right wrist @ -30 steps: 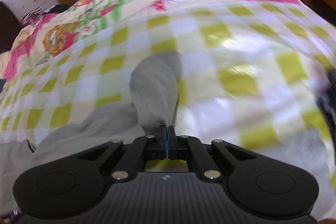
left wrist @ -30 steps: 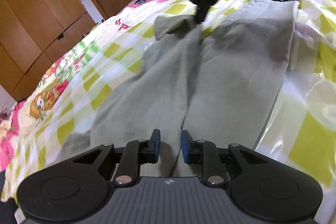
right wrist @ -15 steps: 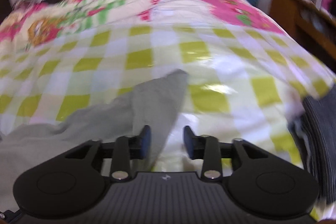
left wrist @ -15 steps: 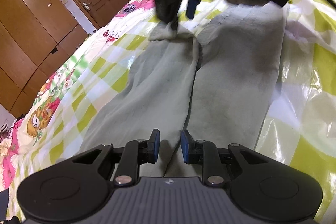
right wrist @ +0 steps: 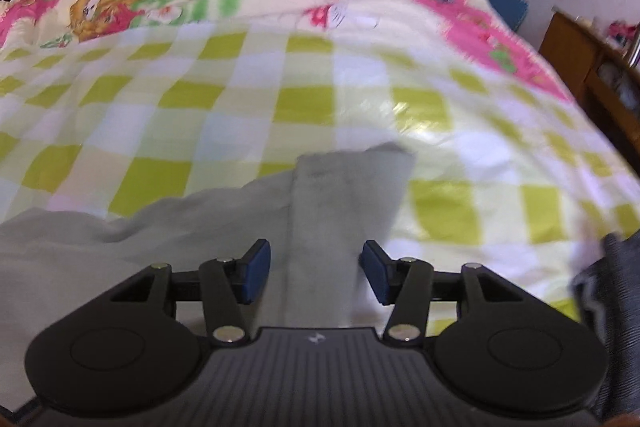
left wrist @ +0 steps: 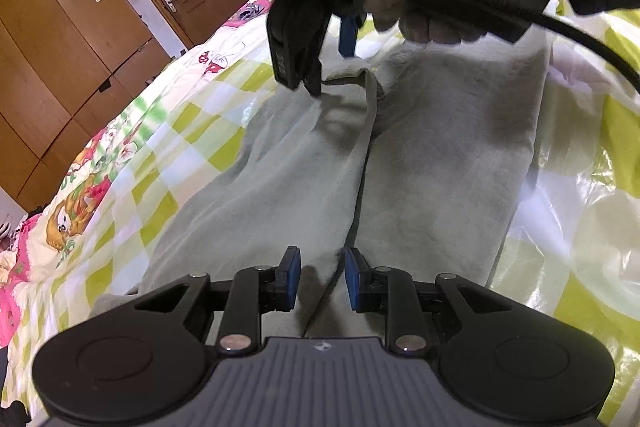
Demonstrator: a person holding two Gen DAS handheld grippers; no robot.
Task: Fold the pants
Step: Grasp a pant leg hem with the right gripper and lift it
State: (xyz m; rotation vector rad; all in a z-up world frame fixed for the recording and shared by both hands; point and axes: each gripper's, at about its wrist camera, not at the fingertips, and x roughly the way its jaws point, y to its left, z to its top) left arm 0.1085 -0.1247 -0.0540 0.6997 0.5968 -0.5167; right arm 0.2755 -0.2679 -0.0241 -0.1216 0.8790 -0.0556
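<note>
Grey-green pants lie flat on the checked bedspread, both legs side by side and running away from my left gripper. That gripper is open and empty, low over the near end of the pants by the seam between the legs. My right gripper is open wide and empty, above the far hem of one leg. It also shows in the left wrist view, held in a hand over the far end of the pants.
The bed's yellow-green and pink cartoon cover fills both views. Wooden wardrobes and a door stand beyond the bed. A dark striped garment lies at the right edge. A wooden side cabinet stands on the right.
My right gripper has opened and let go of the leg hem, which now lies flat. It has drawn back towards the left gripper. The left gripper stayed open.
</note>
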